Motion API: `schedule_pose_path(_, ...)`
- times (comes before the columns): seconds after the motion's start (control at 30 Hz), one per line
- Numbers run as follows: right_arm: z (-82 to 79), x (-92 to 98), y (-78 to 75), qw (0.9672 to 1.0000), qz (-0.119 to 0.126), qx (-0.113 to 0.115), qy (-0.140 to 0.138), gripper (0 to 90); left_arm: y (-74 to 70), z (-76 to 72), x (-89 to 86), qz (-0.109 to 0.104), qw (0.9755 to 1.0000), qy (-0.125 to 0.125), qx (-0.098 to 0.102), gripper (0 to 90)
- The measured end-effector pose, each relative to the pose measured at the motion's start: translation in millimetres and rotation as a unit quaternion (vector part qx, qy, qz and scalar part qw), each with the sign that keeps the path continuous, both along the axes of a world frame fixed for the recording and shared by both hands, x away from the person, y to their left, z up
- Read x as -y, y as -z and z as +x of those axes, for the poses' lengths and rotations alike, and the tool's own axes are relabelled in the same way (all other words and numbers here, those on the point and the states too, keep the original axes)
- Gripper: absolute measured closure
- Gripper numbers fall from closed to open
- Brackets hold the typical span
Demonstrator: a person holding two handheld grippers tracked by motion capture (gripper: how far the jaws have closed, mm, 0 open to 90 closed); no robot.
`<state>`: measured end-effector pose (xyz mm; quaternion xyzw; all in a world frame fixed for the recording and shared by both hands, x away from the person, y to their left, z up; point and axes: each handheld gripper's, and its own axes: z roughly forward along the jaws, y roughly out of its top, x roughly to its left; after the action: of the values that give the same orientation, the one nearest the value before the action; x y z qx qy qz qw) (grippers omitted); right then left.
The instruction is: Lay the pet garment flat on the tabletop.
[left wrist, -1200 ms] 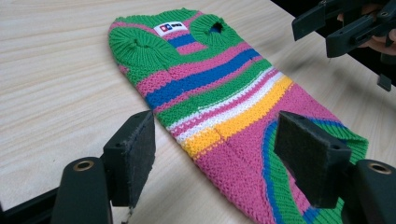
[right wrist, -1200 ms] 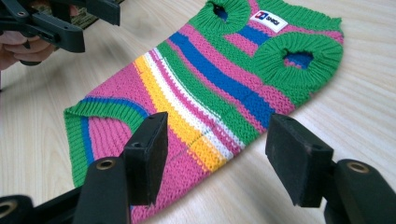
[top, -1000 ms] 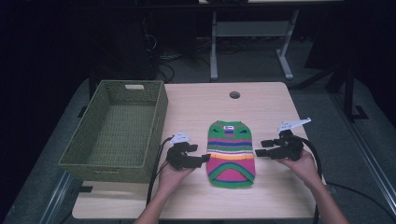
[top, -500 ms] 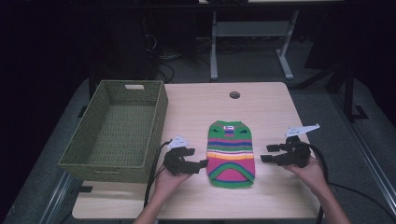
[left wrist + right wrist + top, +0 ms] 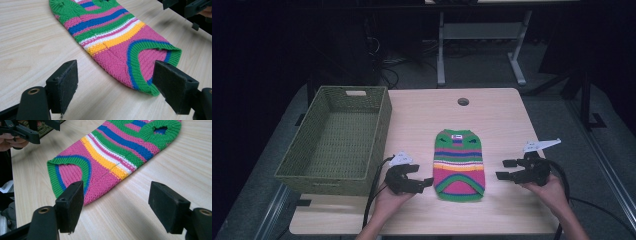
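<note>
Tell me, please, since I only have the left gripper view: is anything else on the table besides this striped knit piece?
Observer: Yes, a green woven basket sits at the table's left side, and nothing lies in it.
Operator: Thank you. Where is the right hand-held gripper?
Observer: The right hand-held gripper is to the right of the striped sweater, apart from it, jaws open toward its lower hem.
Operator: And is my left one touching the knit?
Observer: From the high view, the left hand-held gripper is open beside the hem's left edge; I cannot tell whether it touches.
</note>
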<state>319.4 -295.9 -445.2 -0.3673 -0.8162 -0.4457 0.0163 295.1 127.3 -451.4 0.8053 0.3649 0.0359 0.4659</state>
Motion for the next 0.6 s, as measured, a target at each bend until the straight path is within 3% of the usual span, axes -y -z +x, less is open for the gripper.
schedule_pose_path(0.6, -17.1, 10.7, 5.7, 1.0000, 0.004, 0.002, 0.009, 27.0, 3.1, -12.9, -6.5, 0.004, 1.0000, 0.003, -0.001, 20.0)
